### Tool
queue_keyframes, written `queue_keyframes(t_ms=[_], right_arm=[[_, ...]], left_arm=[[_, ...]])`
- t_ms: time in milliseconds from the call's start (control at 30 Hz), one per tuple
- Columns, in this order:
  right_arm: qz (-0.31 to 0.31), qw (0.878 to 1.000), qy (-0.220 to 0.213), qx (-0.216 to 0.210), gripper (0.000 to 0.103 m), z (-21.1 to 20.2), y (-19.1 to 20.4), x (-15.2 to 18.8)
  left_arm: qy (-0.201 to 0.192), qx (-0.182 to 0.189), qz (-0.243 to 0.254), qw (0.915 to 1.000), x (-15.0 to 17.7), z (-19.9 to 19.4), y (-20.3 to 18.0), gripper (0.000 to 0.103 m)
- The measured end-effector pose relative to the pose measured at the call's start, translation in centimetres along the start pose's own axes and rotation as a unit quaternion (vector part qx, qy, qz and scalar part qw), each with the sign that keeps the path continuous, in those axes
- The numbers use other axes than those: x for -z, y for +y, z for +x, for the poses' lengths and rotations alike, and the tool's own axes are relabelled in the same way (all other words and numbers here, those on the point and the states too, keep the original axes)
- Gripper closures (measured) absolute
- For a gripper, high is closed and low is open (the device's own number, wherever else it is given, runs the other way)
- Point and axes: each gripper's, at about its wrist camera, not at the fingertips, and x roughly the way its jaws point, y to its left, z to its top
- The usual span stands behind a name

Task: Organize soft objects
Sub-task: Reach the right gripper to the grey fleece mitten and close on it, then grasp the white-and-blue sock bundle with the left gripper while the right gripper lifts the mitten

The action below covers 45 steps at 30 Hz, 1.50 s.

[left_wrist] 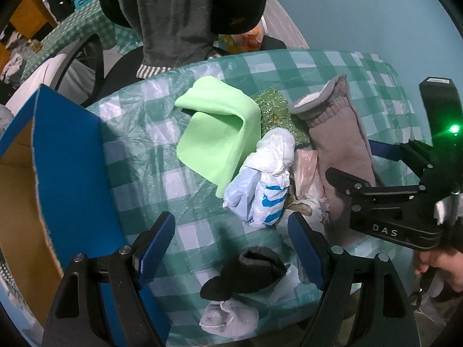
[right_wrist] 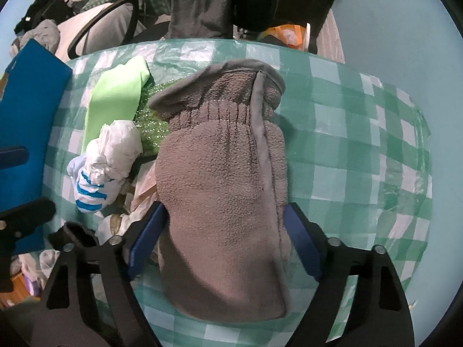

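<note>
Our right tongs [right_wrist: 224, 241] stand wide, straddling a grey fleece mitten [right_wrist: 222, 196] lying flat on the green-checked tabletop [right_wrist: 361, 150]; whether the blue pads [right_wrist: 302, 243] touch it, we cannot tell. Our left tongs [left_wrist: 231, 248] also gape wide, empty, over a black sock [left_wrist: 246, 271] near a crumpled white plastic bag [left_wrist: 267, 179], beside a blue cardboard box [left_wrist: 69, 156].

Ahead of me a green-and-white checked tablecloth [right_wrist: 361, 133] covers the table; beyond it sits a black office chair [left_wrist: 95, 57] with a dark grey garment [left_wrist: 173, 14] draped over its back
</note>
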Motion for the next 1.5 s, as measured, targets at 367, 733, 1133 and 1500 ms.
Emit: queue_keyframes(t_ms=[367, 733, 1133, 1500], right_arm=[[0.013, 0.999, -0.002, -0.032, 0.070, -1.1, -1.4, 0.4], [0.031, 0.999, -0.014, -0.037, 0.073, -2.8, -2.8, 0.9], [0.029, 0.998, -0.028, -0.044, 0.073, -4.7, -2.9, 1.3], [0.009, 0.998, -0.041, -0.046, 0.073, -6.8, -1.9, 1.0]], left_arm=[[0.021, 0.004, 0.007, 0.9998, -1.3, 2.4, -1.3, 0.021], [0.023, 0.032, -0.016, 0.9991, -1.8, 3.9, -1.6, 0.039], [-0.007, 0.060, -0.028, 0.9978, -0.6, 2.1, -0.2, 0.057], [-0.046, 0.046, -0.024, 0.9976, 1.0, -1.8, 0.6, 0.057]])
